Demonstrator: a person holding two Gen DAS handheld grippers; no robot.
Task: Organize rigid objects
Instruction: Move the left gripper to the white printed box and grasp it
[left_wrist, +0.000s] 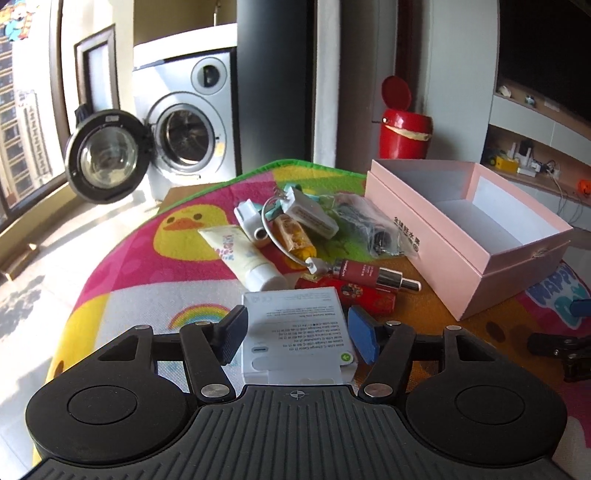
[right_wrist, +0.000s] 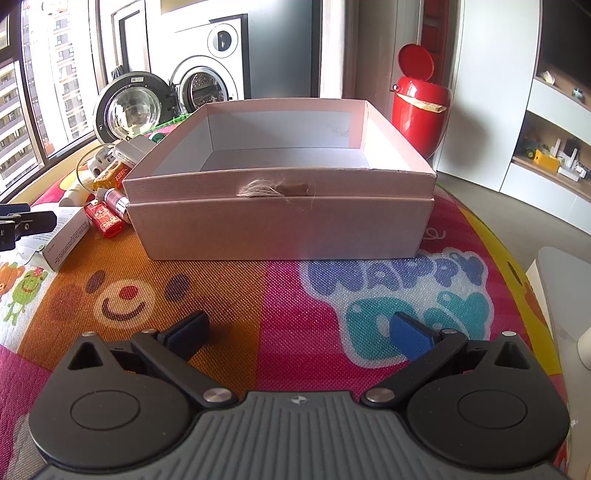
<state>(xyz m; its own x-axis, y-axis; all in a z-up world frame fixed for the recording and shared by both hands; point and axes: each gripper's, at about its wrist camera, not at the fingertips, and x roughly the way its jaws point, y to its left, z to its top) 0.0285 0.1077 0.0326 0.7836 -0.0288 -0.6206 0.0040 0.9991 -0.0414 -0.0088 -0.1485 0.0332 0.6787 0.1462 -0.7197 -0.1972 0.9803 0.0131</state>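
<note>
At the far left of the left wrist view, a washing machine (left_wrist: 188, 122) is seen with its round door (left_wrist: 105, 157) swung open. A bright play mat (left_wrist: 122, 266) printed with a duck and a rainbow is spread beneath everything.

The left gripper (left_wrist: 297, 334) is held low over the mat, its jaws parted around a white printed carton (left_wrist: 295, 332). Whether the pads actually press on the carton's sides cannot be told; a narrow gap seems to remain on each side.

Just beyond the carton a small heap is gathered: a cream tube (left_wrist: 245, 258) on the left, a white plastic piece (left_wrist: 253, 223) behind it, an orange sachet (left_wrist: 295, 236), a white adapter with a looped cable (left_wrist: 312, 214), a clear bag of dark items (left_wrist: 369, 229), a red-labelled bottle with a silver cap (left_wrist: 373, 275), and a red lighter-like pack (left_wrist: 364, 295) touching the carton's far right corner.

To the right of the heap an open pink box (left_wrist: 461, 273) is placed, its white interior holding nothing visible. Behind it a red bin (left_wrist: 404, 133) with a raised lid is stood.

In the right wrist view, the right gripper (right_wrist: 301, 332) is held above the mat, near the pink box's front wall, with its jaws spread wide and nothing between them.
</note>
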